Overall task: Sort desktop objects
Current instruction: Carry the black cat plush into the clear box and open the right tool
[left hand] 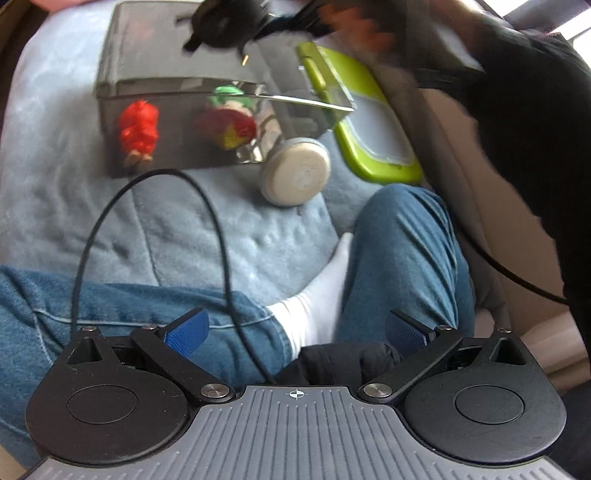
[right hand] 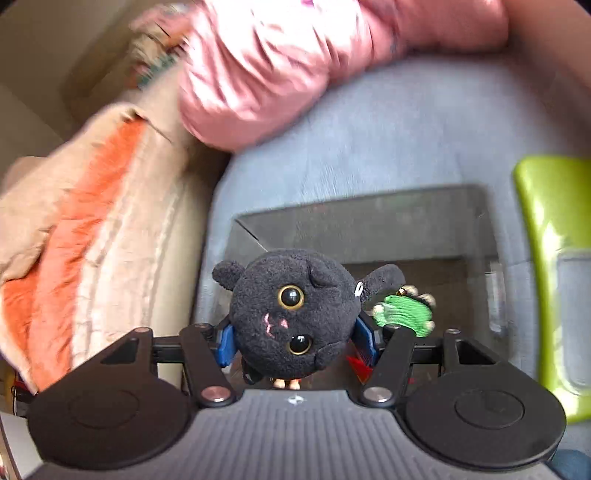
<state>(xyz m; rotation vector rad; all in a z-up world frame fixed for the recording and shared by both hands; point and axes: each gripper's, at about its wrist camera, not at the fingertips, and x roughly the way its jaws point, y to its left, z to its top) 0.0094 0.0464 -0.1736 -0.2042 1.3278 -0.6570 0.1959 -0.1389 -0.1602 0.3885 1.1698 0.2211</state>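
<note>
My right gripper (right hand: 293, 338) is shut on a black plush cat toy (right hand: 291, 310), holding it above a clear grey storage box (right hand: 354, 229). In the left wrist view the same black plush (left hand: 225, 22) hangs blurred over the box (left hand: 110, 70). Inside the box lie a red knitted toy (left hand: 139, 131), a red and yellow toy (left hand: 227, 129) and a green toy (right hand: 404, 314). A round beige tin (left hand: 295, 171) lies on the blue blanket by the box's front corner. My left gripper (left hand: 295, 332) is open over the person's jeans, holding nothing.
A lime-green lid (left hand: 362, 122) lies to the right of the box. A black cable (left hand: 155, 206) loops over the blue blanket (left hand: 66, 206). The person's legs in jeans and a white sock (left hand: 317, 295) cross the foreground. A pink cloth (right hand: 295, 62) and an orange-striped cushion (right hand: 92, 221) lie beyond.
</note>
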